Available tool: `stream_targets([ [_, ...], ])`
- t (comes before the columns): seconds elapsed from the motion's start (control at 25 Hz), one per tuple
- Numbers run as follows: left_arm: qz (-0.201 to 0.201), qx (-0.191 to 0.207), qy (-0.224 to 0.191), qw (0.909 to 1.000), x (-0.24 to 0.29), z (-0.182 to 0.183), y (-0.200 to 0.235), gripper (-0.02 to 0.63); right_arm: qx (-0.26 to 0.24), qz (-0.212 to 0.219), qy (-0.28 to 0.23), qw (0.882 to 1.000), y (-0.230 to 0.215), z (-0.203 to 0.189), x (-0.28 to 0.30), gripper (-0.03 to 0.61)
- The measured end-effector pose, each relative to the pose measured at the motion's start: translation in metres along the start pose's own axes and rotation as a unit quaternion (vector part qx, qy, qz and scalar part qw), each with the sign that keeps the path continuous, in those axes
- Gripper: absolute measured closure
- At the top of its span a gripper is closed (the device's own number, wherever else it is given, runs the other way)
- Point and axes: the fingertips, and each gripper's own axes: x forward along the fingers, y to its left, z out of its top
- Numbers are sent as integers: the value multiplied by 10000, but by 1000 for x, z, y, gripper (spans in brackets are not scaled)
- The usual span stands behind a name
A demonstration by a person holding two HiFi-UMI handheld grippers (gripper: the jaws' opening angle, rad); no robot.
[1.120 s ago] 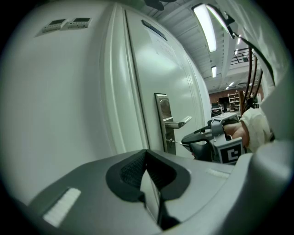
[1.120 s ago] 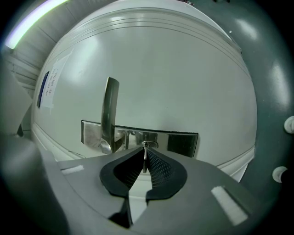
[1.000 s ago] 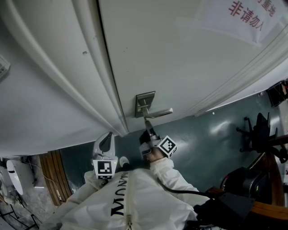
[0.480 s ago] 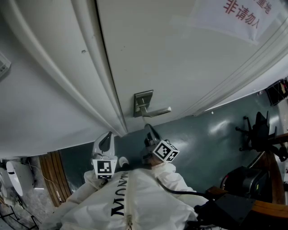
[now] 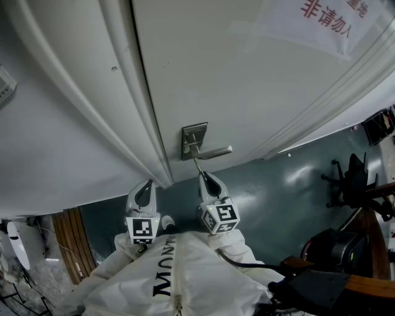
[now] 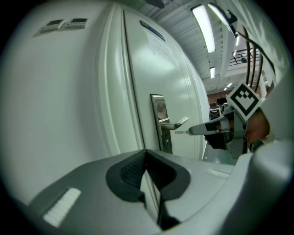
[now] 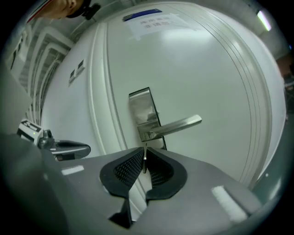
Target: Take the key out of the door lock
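Observation:
A steel lock plate (image 5: 192, 139) with a lever handle (image 5: 216, 150) sits on the white door (image 5: 247, 80). My right gripper (image 5: 206, 179) is just below the plate, shut on a thin silver key (image 5: 197, 164). The key's blade points at the plate. In the left gripper view the key (image 6: 182, 132) sticks out of the right gripper (image 6: 193, 131), its tip a short gap from the lock plate (image 6: 159, 114). The right gripper view shows the key (image 7: 145, 161) edge-on between the pads, under the handle (image 7: 177, 125). My left gripper (image 5: 147, 186) hangs shut and empty to the left, near the door frame.
The door frame (image 5: 123, 92) and a white wall run along the left. A paper notice with red characters (image 5: 333, 18) is stuck high on the door. Dark chairs and equipment (image 5: 352, 179) stand on the green floor (image 5: 278, 197) at the right.
My right gripper has drawn back from the lock plate toward the person and rolled more upright, bringing the key with it. The left gripper has stayed in place.

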Motion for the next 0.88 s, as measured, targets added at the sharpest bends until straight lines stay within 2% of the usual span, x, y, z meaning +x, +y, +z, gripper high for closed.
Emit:
stream_targets([
  [0.12, -2, -1, -4, 10000, 0, -1, 1, 614, -764, -122, -13, 9970, 8, 7, -7, 555],
  [0.2, -53, 18, 10, 10000, -1, -3, 2, 614, -919, -158, -26, 9956, 12, 7, -11, 555],
  [0.52, -317, 175, -46, 9993, -6, -16, -9, 614, -1061, -283, 52, 9939, 29, 2, -39, 555],
  [0.68, -200, 66, -97, 9997, -24, -12, -33, 614, -905, -220, -18, 9956, 22, -1, -69, 555],
  [0.88, 125, 133, 1, 9998, -58, -14, -68, 614, -953, 144, -142, 9952, 18, -2, -105, 555],
])
